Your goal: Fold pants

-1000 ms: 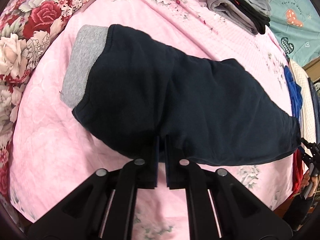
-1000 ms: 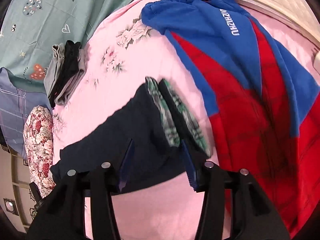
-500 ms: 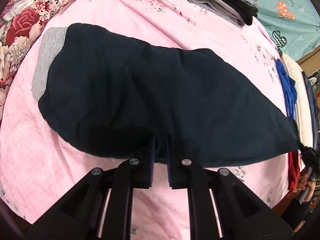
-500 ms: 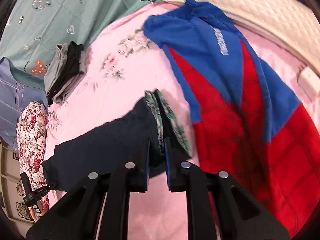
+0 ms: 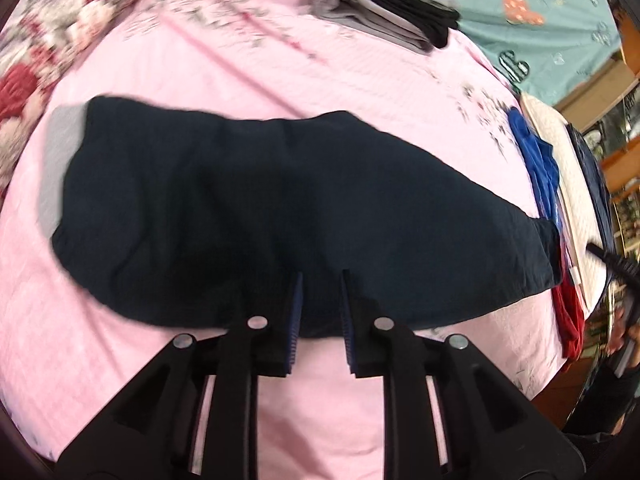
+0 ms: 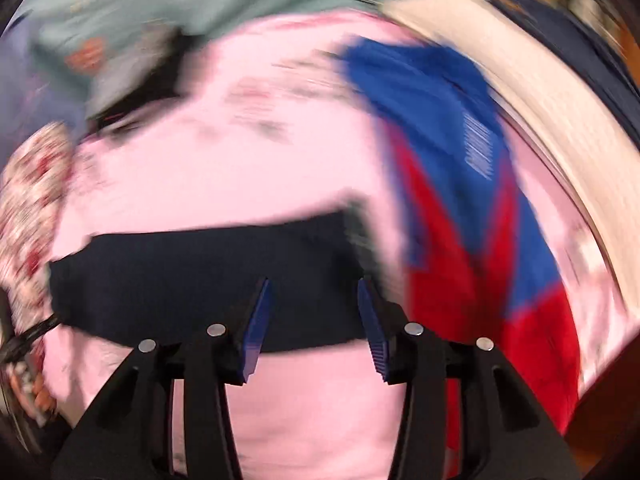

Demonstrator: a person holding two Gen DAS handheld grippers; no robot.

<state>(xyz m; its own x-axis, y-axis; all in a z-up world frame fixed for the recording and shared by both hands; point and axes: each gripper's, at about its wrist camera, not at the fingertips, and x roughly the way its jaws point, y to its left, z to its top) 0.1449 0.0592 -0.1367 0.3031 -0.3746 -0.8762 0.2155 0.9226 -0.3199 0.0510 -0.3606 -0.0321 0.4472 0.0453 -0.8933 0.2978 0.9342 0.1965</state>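
Both tools have let go since a moment ago: the jaws that were pinched on the near hem now stand spread, and the dark cloth has dropped flat onto the bed.

The pink bedspread (image 5: 248, 80) carries everything. On it the navy pants (image 5: 280, 200) lie as one long band running across in front of both sets of jaws, the grey waistband (image 5: 60, 152) far out to the left of the left gripper (image 5: 320, 318), the leg cuffs off to its right. The near edge of the cloth lies just under the tips of the left jaws; whether they touch it I cannot tell. The right gripper (image 6: 314, 324) hangs over the same near edge, jaws wide, nothing between them. That view is badly smeared, so it looks to be on the move.

Beyond the right jaws, to their right, lies a blue and red garment (image 6: 460, 200), close to the cuff end. A stack of folded clothes (image 5: 384, 12) sits well beyond the left jaws.

I would judge the lengthwise fold laid and the cross fold next. To do it well, take both layers at one end together, keep the edges matched, and carry the cuff end over without snagging the neighbouring garment.
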